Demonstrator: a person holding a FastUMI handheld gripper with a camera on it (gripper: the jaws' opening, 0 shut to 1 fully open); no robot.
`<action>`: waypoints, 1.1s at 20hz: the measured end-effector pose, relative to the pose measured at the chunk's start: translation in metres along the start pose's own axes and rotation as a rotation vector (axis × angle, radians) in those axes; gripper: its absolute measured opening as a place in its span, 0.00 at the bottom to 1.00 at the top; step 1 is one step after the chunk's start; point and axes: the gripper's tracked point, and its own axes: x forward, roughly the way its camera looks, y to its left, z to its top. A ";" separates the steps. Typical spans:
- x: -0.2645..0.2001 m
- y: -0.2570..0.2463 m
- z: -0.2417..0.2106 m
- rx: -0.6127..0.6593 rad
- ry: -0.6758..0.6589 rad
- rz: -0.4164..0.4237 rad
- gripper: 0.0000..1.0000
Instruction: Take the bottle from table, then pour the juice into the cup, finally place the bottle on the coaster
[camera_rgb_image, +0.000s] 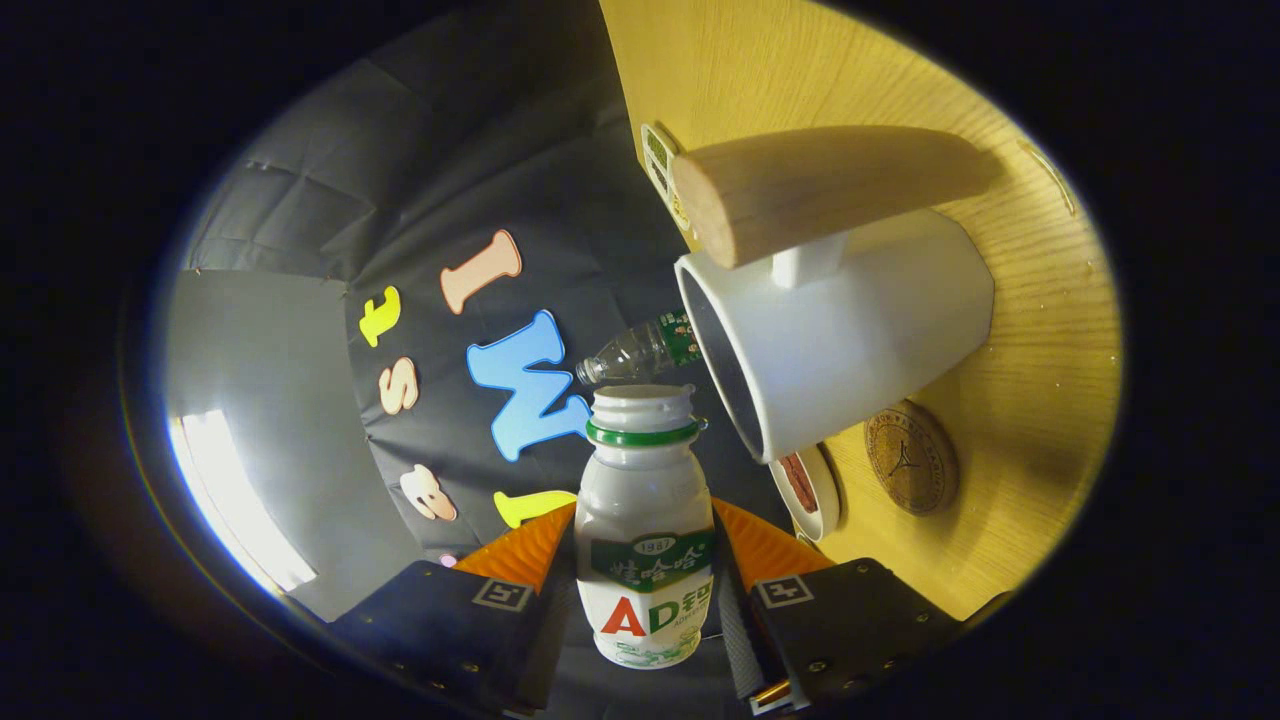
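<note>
Wooden table (1040, 330) fills right of frame, view rolled sideways. My gripper (645, 590) clamps bottle (645, 530) at lower centre, mouth near cup (840, 330) rim. I judge pour step in hand; next, tip further, then coaster (910, 457).

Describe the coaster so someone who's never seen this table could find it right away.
Start at the wooden table and find the big white cup with the wooden handle. The coaster lies on the table right beside the cup. It is a flat brown disc with an embossed emblem, unlike the white-rimmed dish nearby.
</note>
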 end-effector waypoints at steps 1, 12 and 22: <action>0.001 -0.003 0.000 -0.009 0.000 -0.007 0.66; 0.012 -0.005 -0.004 -0.077 0.005 -0.010 0.66; 0.012 -0.010 -0.014 -0.145 0.017 0.006 0.66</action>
